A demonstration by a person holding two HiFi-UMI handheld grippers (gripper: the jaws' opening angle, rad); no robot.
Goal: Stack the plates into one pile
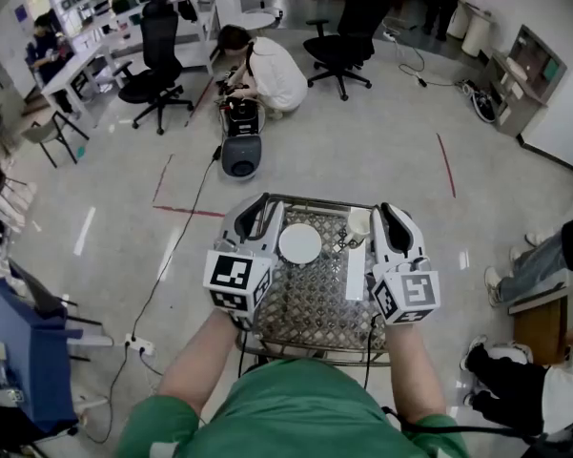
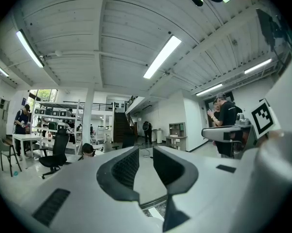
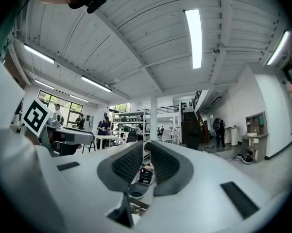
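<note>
A round white plate [image 1: 300, 244] lies on a wire-mesh table [image 1: 310, 313] between my two grippers. A narrow white oblong dish [image 1: 356, 271] lies to its right, and a pale cup [image 1: 358, 224] stands behind that. My left gripper [image 1: 255, 213] hovers at the plate's left with its jaws [image 2: 146, 166] apart and nothing between them. My right gripper [image 1: 393, 218] is at the table's right side, beside the cup. Its jaws [image 3: 145, 165] stand a narrow gap apart and are empty. Both point level over the table, so the plate is out of both gripper views.
Beyond the table a person [image 1: 267, 70] crouches by a round grey-and-black machine [image 1: 241, 151] on the floor. Office chairs [image 1: 157, 55] stand further back. Red tape lines [image 1: 186, 210] mark the floor. Legs and shoes of seated people [image 1: 529, 275] are at the right.
</note>
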